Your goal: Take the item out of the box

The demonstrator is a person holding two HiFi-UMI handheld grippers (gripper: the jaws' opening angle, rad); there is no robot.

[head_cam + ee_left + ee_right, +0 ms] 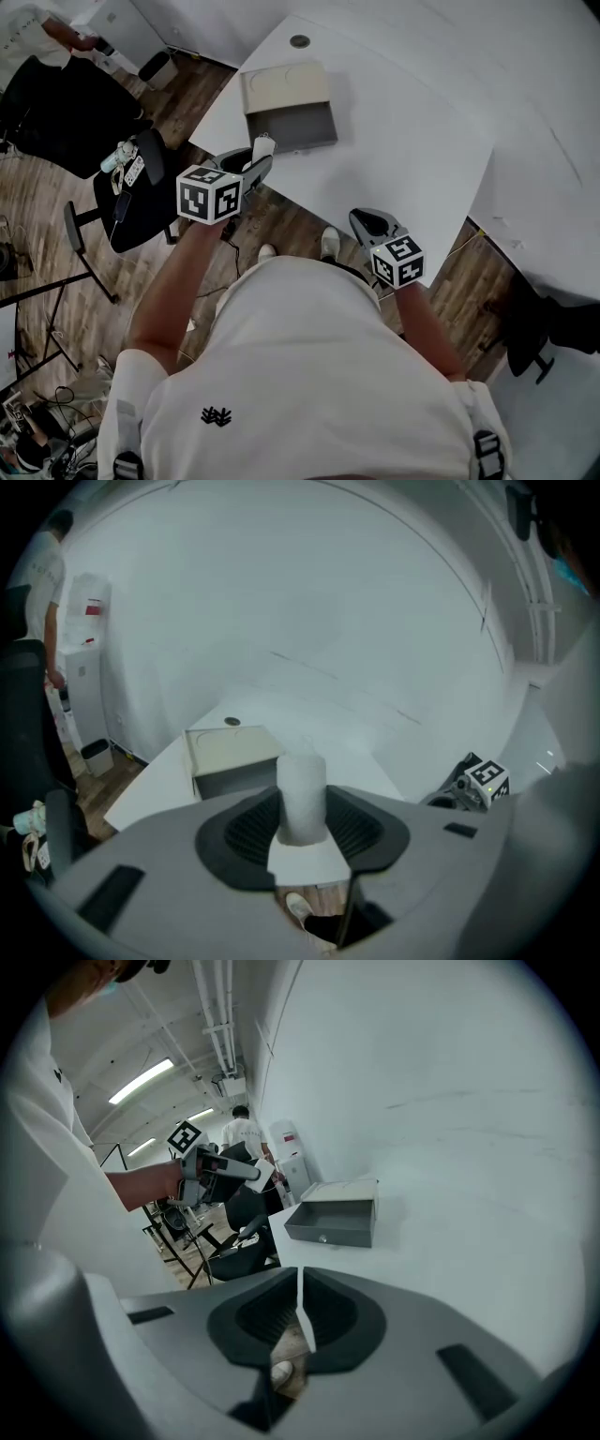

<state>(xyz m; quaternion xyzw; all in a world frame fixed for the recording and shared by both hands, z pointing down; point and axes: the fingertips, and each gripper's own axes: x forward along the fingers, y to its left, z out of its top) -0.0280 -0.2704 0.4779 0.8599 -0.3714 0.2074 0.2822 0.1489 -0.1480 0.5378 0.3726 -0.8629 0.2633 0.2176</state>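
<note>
My left gripper (255, 167) is shut on a white cylinder-shaped item (263, 146), held upright between the pads (301, 794) over the floor just off the table's near edge. The grey box (289, 108) sits on the white table (403, 141) beyond it, its drawer open toward me; I see nothing inside. From the left gripper view the box (230, 757) lies behind the item. My right gripper (371, 226) hovers at the table's front edge, jaws shut together with nothing between them (300, 1316). Its view shows the box (336, 1215) and the left gripper (251, 1172).
A black office chair (139, 192) with small things on its seat stands left of me on the wood floor. A bin (157, 67) and a person (45, 30) are at the far left. The table has a round cable hole (299, 41).
</note>
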